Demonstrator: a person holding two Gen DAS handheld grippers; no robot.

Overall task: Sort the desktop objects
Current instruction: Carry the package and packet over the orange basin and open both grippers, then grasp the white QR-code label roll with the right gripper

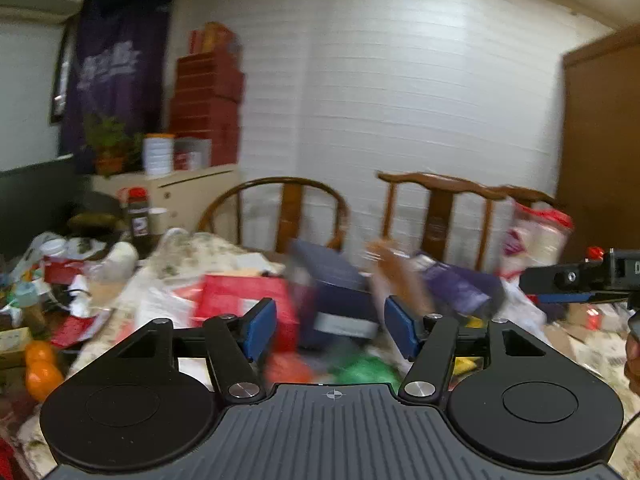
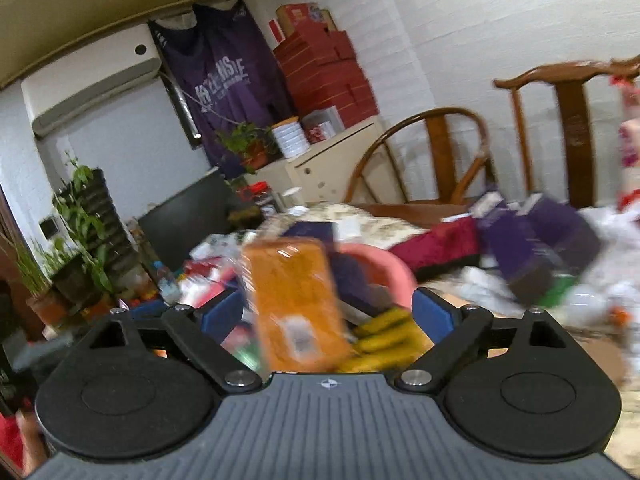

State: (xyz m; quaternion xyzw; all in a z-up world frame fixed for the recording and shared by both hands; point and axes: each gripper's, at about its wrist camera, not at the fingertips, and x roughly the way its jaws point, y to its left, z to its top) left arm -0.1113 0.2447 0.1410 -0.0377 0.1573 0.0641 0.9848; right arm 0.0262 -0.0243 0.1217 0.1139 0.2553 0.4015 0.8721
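Both views are motion-blurred. My left gripper (image 1: 330,326) is open and empty above a cluttered table; past its blue pads lie a red box (image 1: 244,300) and a dark blue box (image 1: 336,300). My right gripper (image 2: 328,320) is open, with an orange packet (image 2: 298,308) standing tilted between its pads; I cannot tell whether the pads touch it. A bunch of yellow bananas (image 2: 384,340) and a pink bowl (image 2: 384,268) lie just behind. Purple boxes (image 2: 536,244) sit to the right. The right gripper's body shows at the left view's right edge (image 1: 576,280).
The table (image 1: 180,256) has a floral cloth and is strewn with papers, bags and bottles. Oranges (image 1: 40,368) lie at the left. Two wooden chairs (image 1: 288,208) stand behind it. A cabinet (image 2: 332,164) with red boxes and plants stands at the back.
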